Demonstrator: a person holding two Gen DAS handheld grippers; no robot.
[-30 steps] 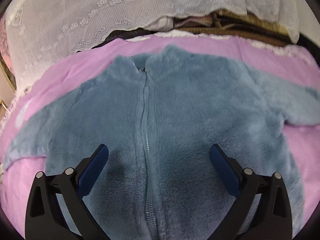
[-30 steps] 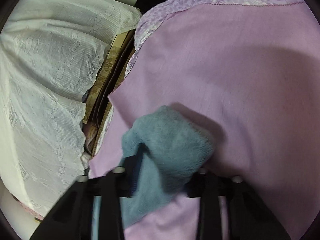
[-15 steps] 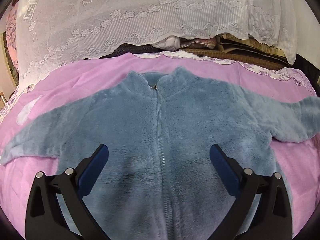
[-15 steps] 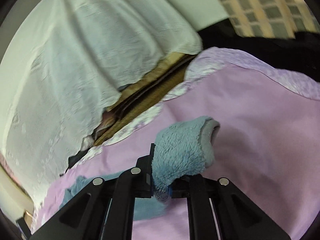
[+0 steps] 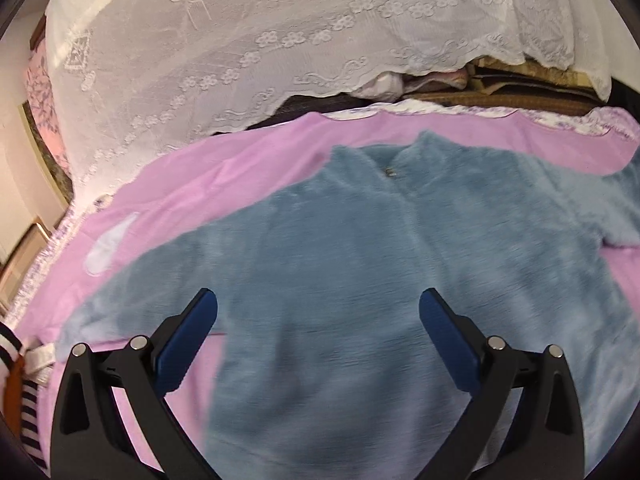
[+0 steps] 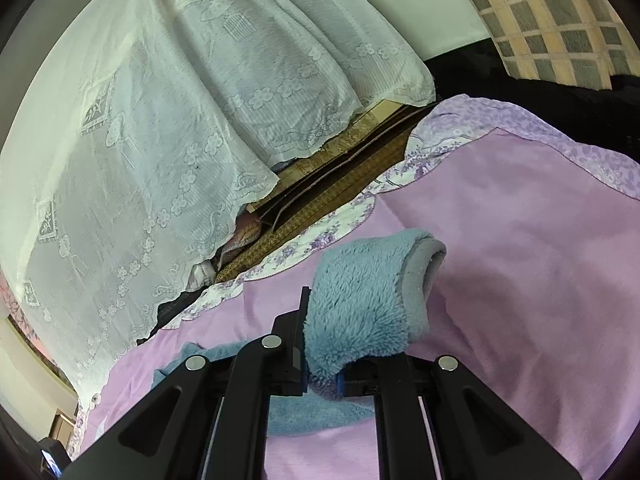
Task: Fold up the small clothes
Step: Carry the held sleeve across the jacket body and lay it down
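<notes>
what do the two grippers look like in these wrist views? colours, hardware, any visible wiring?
Both share one build: matte black angular frames with triangular cut-outs and round silver pivot pins. The left gripper has blue rectangular pads on its fingers. On the right gripper only slivers of blue pad show. No cables or markings are visible. No hand or sleeve is clearly shown.

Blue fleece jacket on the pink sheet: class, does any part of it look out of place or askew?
Yes. The jacket lies flat, zipped and face up, but one sleeve cuff is off the sheet, pinched in the right gripper.
</notes>
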